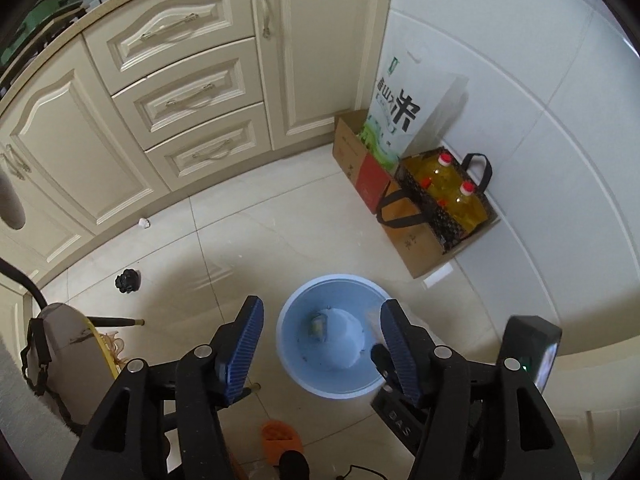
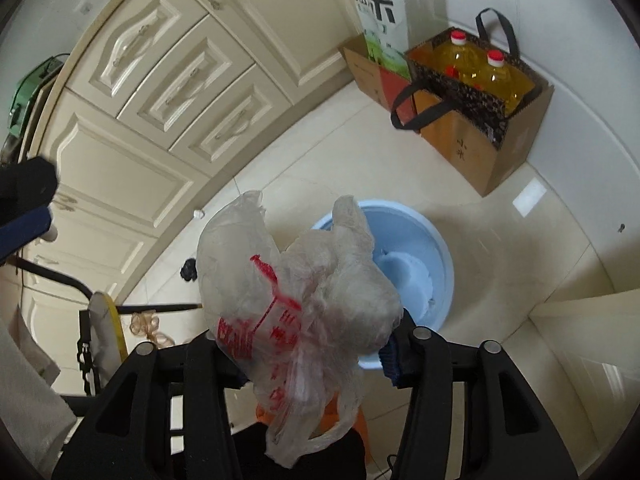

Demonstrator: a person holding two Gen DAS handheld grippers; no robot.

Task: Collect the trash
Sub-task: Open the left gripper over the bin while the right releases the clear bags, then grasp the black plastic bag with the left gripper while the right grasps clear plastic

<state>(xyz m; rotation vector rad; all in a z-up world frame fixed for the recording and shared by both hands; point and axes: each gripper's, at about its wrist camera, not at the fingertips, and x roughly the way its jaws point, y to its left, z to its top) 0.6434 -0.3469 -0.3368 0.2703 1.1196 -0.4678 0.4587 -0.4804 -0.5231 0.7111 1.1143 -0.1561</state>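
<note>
Red-printed plastic bag [image 2: 296,304] sits clamped in right gripper [image 2: 316,360] jaws; left gripper [image 1: 320,344] jaws gape over blue bin [image 1: 292,344]; rice sack [image 1: 394,116] reads "米".

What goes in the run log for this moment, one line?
left gripper: open, empty, above blue bin | right gripper: shut on plastic bag, near bin | paper scrap: on floor

Tall white and green rice sack [image 1: 394,114] standing in a brown cardboard box: one large black character "米", with smaller characters beside it that look like "山" plus others too distorted to read. Brown cardboard box [image 2: 466,148] holding the oil bottles: small dark print, looks like "小米". Crumpled translucent plastic bag [image 2: 296,300]: red printed characters, creased, unreadable. Black gripper body [image 1: 396,420]: raised letters "DAS", partly cut off.
</note>
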